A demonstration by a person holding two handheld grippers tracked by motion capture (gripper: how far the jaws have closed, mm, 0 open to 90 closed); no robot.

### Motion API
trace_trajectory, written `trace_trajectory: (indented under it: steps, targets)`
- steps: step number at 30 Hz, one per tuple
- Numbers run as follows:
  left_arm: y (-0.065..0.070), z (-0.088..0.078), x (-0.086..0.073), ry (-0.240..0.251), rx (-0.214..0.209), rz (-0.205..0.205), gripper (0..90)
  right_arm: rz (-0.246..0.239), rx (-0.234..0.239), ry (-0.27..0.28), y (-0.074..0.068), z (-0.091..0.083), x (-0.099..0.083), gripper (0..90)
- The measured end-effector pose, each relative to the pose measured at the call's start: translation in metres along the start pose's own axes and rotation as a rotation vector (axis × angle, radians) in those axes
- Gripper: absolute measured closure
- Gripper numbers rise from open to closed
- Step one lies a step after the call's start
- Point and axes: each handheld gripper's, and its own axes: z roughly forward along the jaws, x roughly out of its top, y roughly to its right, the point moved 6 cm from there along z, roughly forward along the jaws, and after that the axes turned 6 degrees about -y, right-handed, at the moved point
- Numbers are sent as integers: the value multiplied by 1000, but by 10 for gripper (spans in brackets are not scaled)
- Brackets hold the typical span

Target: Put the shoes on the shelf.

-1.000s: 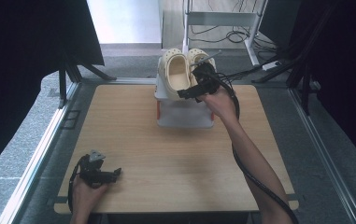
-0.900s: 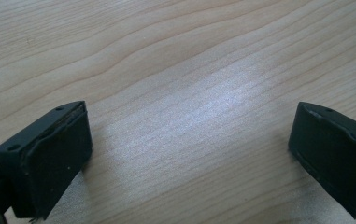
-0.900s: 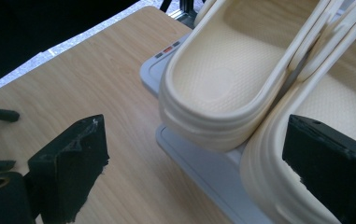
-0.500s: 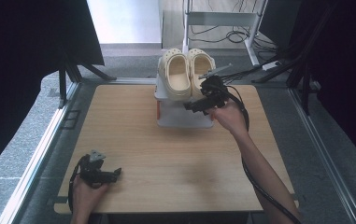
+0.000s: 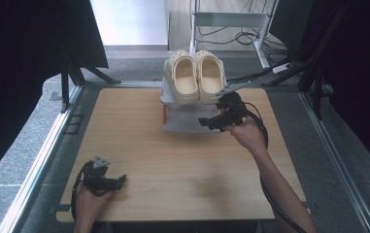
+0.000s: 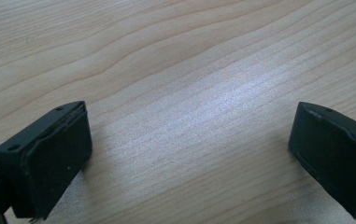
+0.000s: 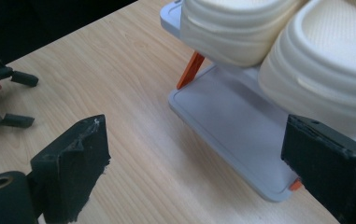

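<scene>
A: Why is the right gripper (image 5: 210,121) just beside the rack (image 7: 241,126)?

B: Likely finished there; its fingers (image 7: 73,172) gape wide, empty; the clogs (image 5: 197,77) sit paired on top, beyond them.

A: And the left gripper (image 5: 117,180)?

B: Idle, fingers (image 6: 49,158) wide over bare desk (image 6: 189,93); the rack's far legs are hidden.

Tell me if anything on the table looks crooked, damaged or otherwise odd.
Nothing stands out. The two cream clogs sit side by side on the top shelf of the small grey rack, whose lower shelf is bare. The right gripper is open beside the rack, and the left gripper rests open on the wooden table.
</scene>
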Motion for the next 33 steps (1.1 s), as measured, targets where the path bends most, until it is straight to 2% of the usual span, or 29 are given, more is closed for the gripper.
trace_trajectory:
  steps: [4,16,33]
  targets:
    - [0,0,0,-1,2,-1,0,-5,-3,-4,1,-3,-13,72]
    - [0,0,0,-3,3,1,0,21,-3,-6,8,-12,-47,82]
    - [2,0,0,-1,1,-8,0,83,-56,10,24,-33,-116,102]
